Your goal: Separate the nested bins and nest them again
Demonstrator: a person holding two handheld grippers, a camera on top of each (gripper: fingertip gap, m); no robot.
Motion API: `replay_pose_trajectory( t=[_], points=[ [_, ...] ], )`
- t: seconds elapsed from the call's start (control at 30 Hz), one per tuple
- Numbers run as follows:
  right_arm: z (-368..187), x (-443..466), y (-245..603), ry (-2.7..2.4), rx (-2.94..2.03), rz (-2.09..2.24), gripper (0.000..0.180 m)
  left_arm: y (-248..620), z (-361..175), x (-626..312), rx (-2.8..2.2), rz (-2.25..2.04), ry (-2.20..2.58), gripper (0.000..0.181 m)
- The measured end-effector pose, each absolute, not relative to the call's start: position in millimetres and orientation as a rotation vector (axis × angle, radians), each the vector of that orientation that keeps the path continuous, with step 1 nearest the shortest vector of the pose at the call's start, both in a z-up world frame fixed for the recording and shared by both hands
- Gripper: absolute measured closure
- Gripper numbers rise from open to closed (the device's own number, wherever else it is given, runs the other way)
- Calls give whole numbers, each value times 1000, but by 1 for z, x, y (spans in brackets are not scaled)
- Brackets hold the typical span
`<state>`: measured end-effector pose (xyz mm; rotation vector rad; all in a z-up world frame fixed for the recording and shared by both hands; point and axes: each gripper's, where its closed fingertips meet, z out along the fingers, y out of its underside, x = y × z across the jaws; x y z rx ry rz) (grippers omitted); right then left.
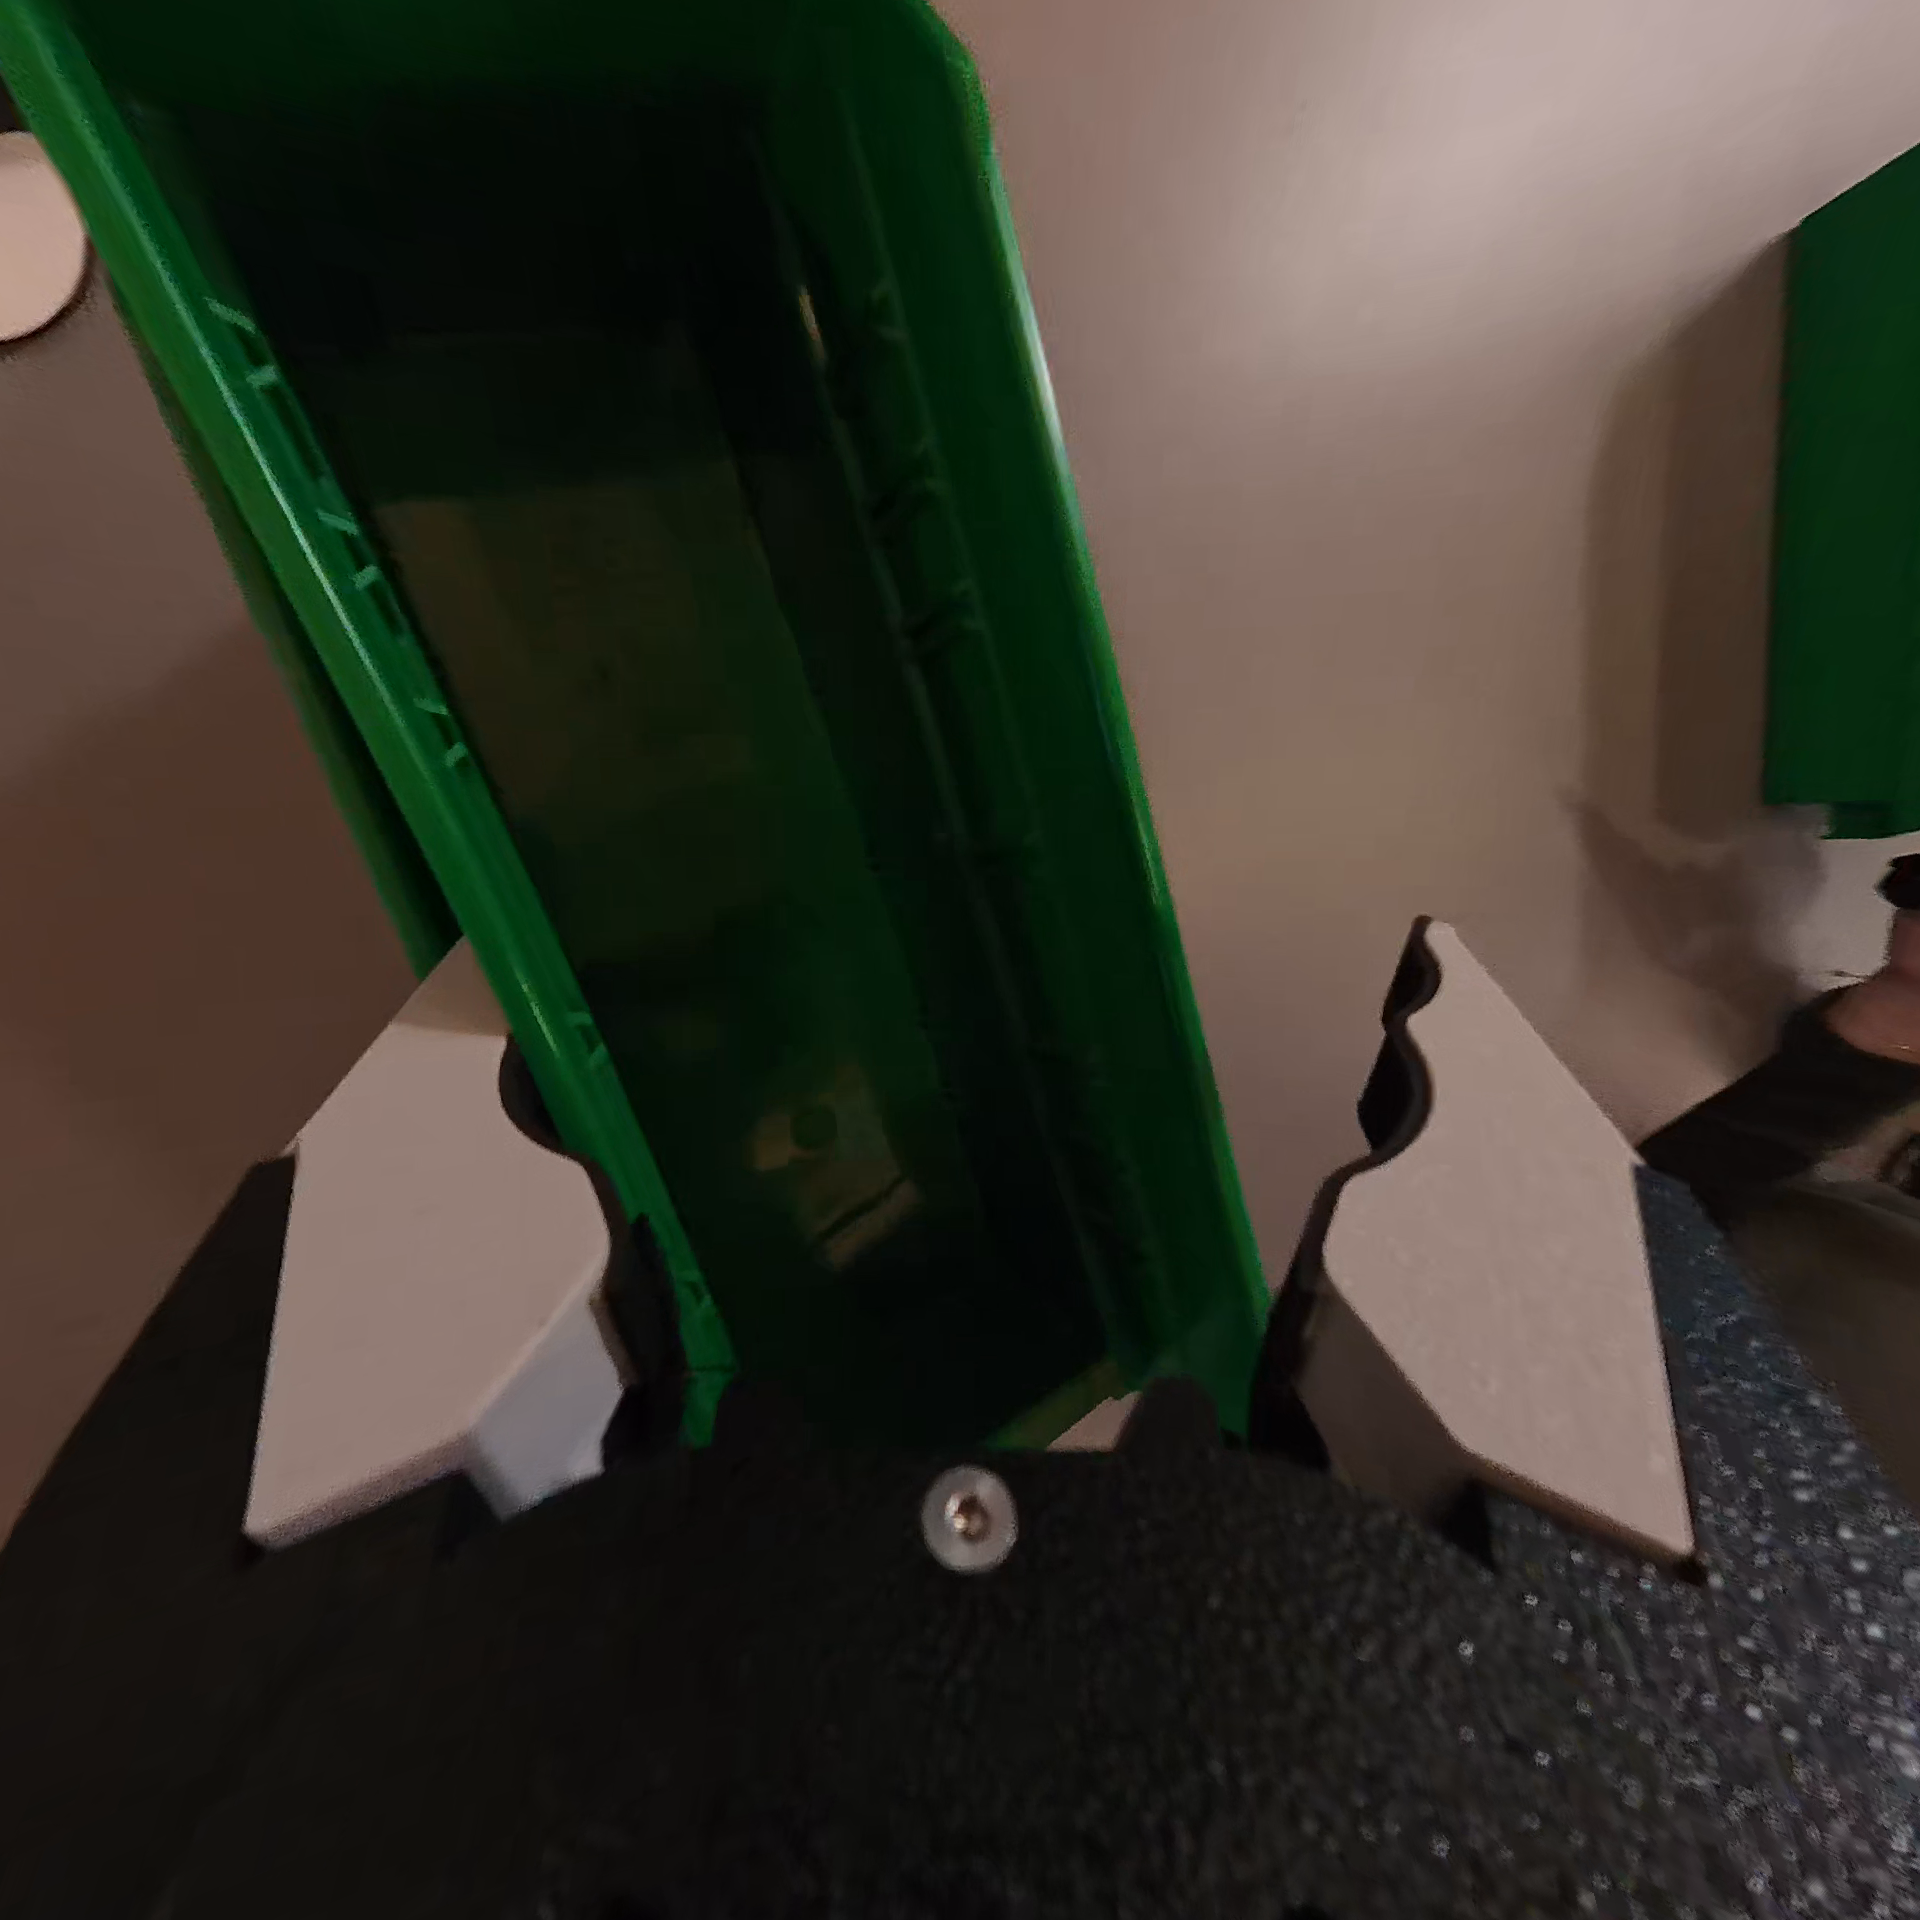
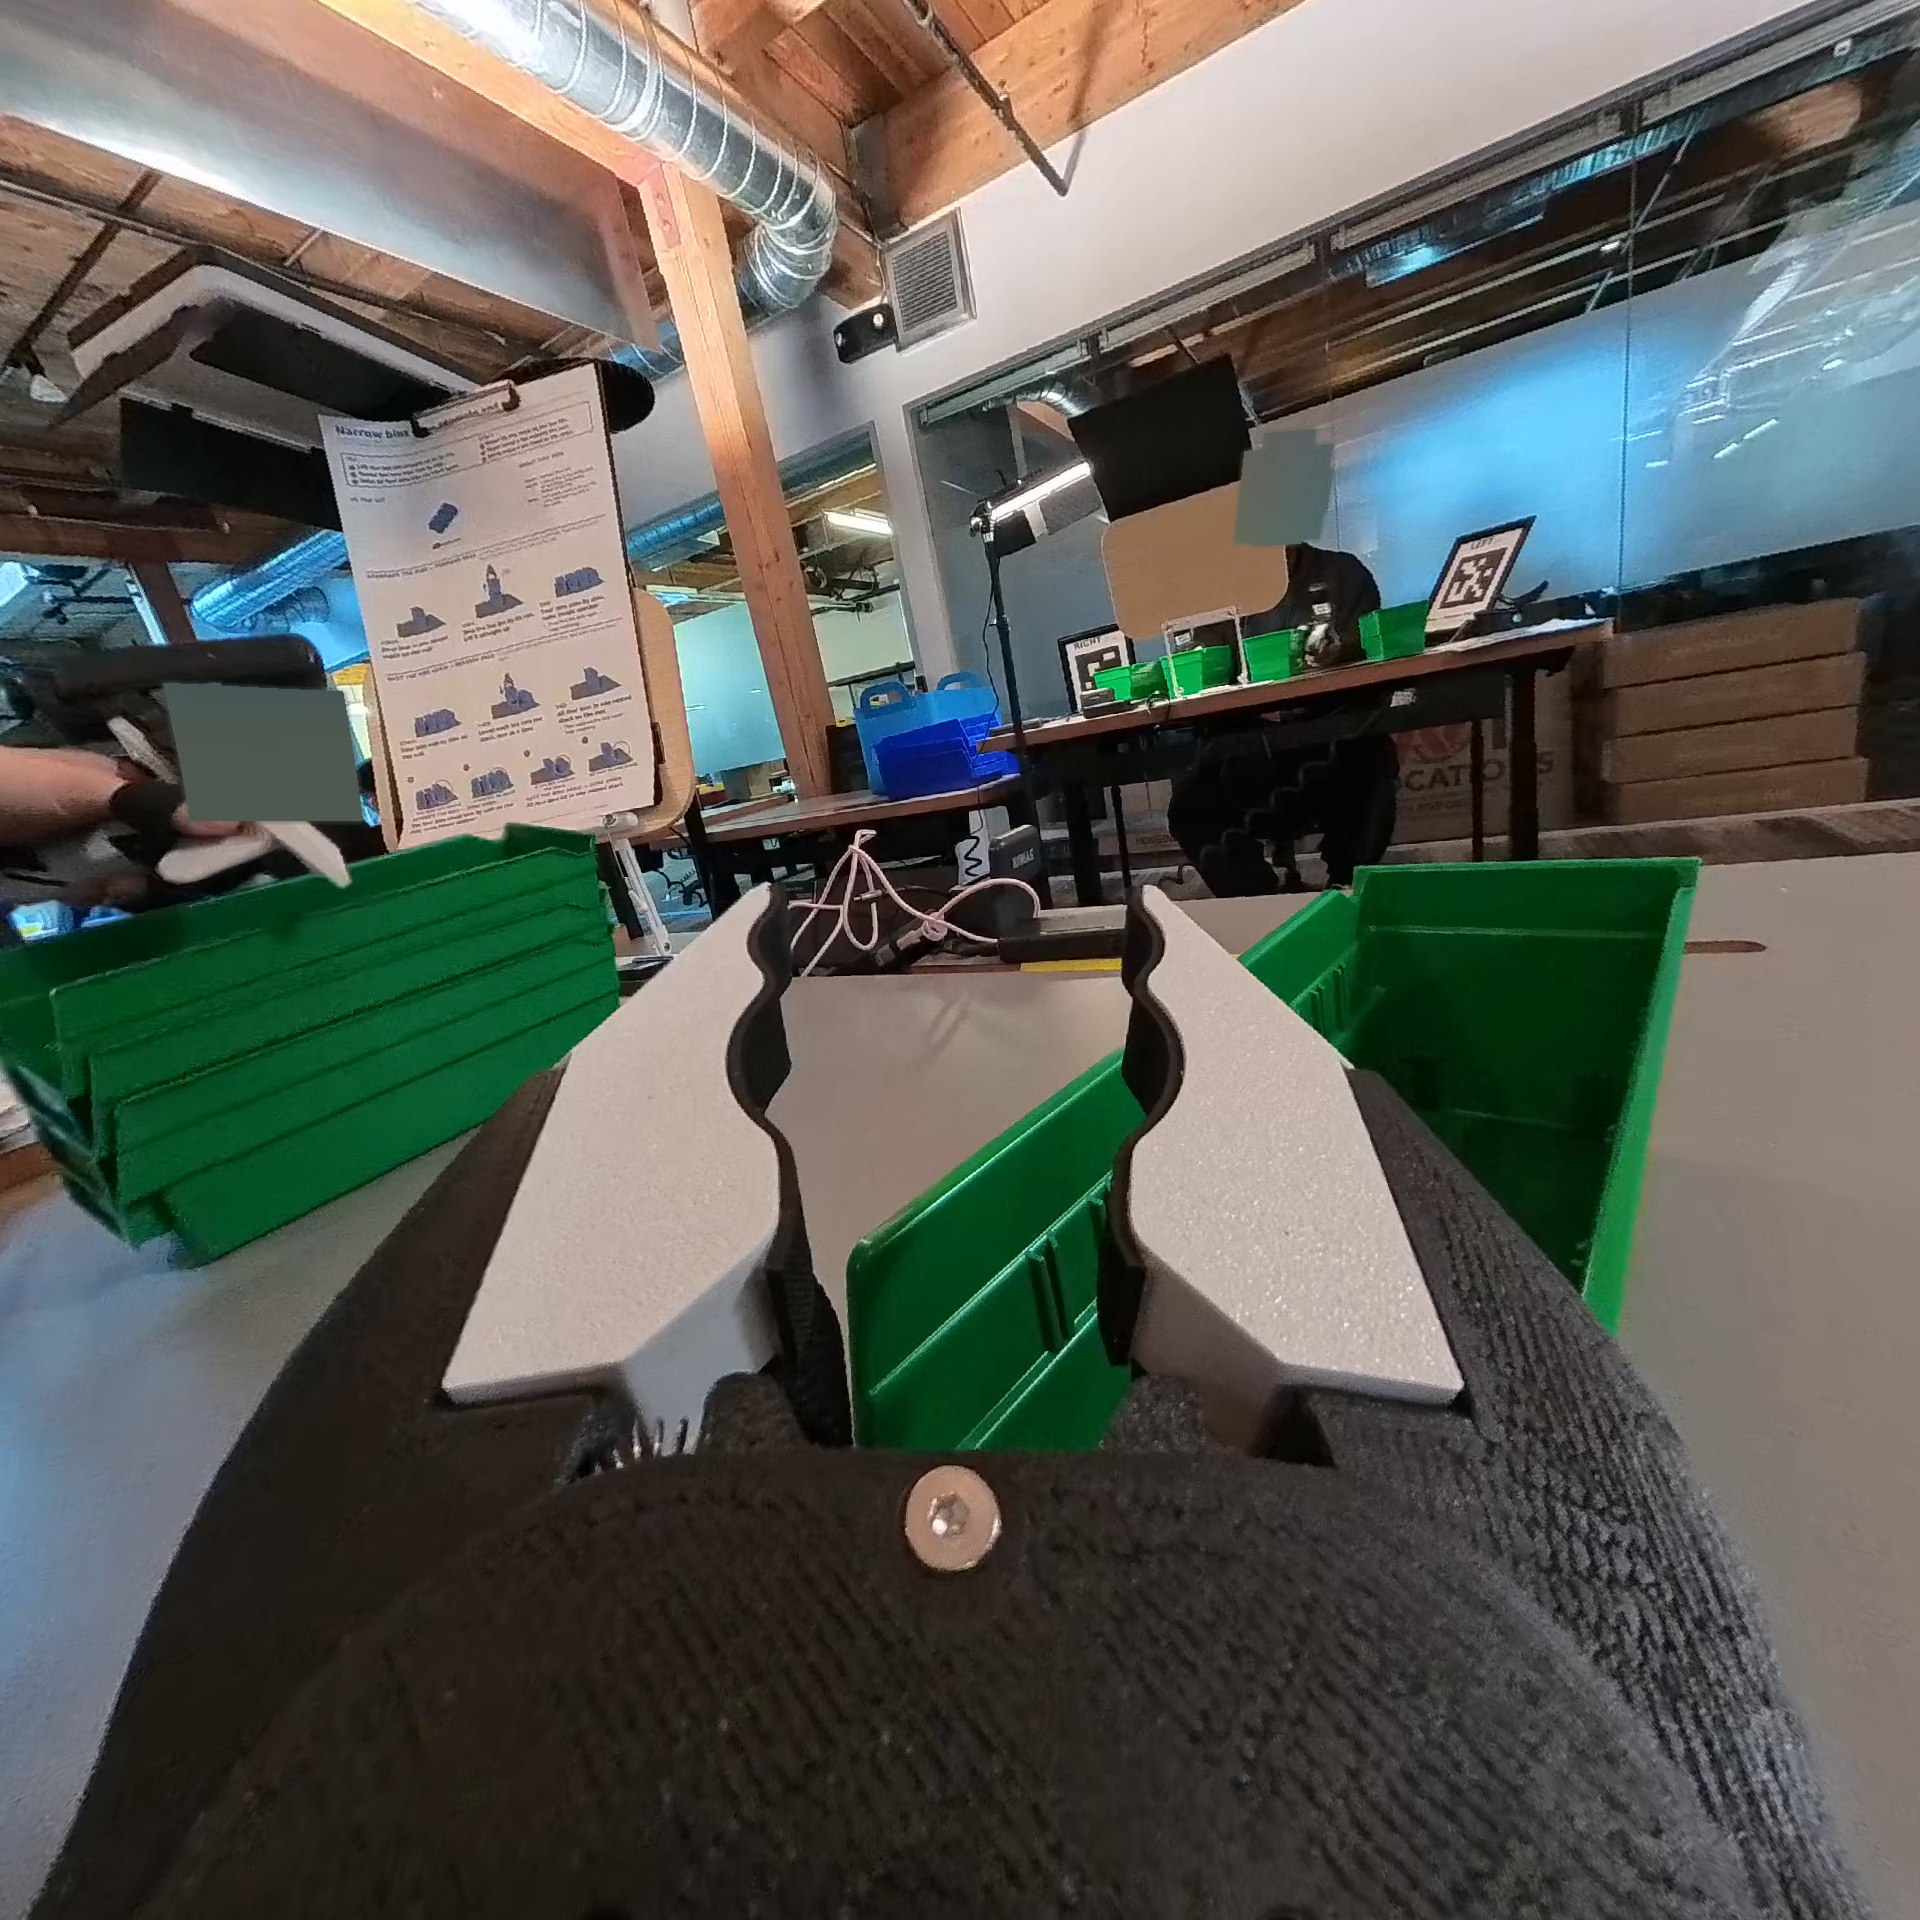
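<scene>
Green bins (image 2: 312, 1049), grey-and-black tongs (image 2: 956, 1049), grey table (image 2: 1766, 1247)

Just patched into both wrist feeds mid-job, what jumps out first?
In the left wrist view, a long green bin fills the frame, seen open side on, between the fingers of the left hand-held gripper. In the right wrist view, the right hand-held gripper is open, straddling the side wall of a single green bin lying on the grey table, with a nested stack of green bins at left.

The grey table (image 2: 935, 1060) carries a nested stack of green bins (image 2: 312, 1049) at left. A single green bin (image 2: 1507, 1060) lies at right.
</scene>
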<state>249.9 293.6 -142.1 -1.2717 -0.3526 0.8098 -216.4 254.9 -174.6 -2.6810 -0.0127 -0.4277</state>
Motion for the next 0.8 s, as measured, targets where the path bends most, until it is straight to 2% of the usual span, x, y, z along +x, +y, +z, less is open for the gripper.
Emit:
replay_pose_trajectory(
  t=[0.1, 0.33, 0.47, 0.6, 0.7, 0.8],
  points=[
    [-143, 249, 294, -357, -1275, 809, 116, 248, -175, -210, -2724, -379, -2, 25],
    [-142, 248, 294, -361, -1276, 813, 116, 244, -167, -218, -2745, -604, -96, 24],
    [-144, 247, 294, -368, -1285, 810, 116, 239, -160, -234, -2748, -743, -212, 33],
    [-145, 245, 295, -376, -1294, 804, 115, 244, -126, -252, -2632, -802, -287, 50],
    [-145, 246, 295, -377, -1294, 794, 116, 252, -92, -257, -2512, -772, -267, 48],
    [-144, 247, 295, -373, -1285, 779, 115, 262, -68, -239, -2419, -667, -148, 37]
  ],
)
